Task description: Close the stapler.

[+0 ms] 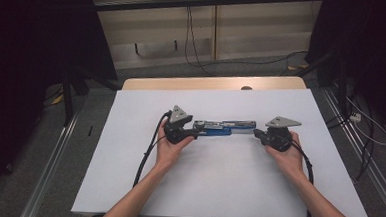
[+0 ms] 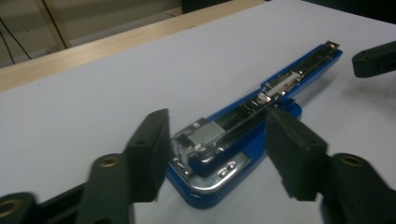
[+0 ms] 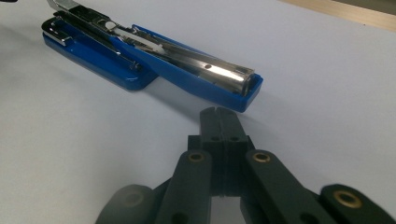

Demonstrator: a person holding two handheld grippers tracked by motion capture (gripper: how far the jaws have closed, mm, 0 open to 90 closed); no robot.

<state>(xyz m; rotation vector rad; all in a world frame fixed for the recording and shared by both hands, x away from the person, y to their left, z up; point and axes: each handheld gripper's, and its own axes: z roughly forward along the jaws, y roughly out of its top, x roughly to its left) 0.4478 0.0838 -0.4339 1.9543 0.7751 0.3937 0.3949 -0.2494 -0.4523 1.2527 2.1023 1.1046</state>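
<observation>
The tabletop (image 1: 217, 190) carries a white sheet covering nearly its whole surface, leaving a bare strip of light wood along the far edge, and a blue stapler (image 1: 223, 127), opened out flat with its metal magazine exposed, lies directly on the sheet near the centre.

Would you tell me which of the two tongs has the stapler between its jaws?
The left tongs: jaws either side of the blue stapler; the right tongs are shut, empty.
</observation>
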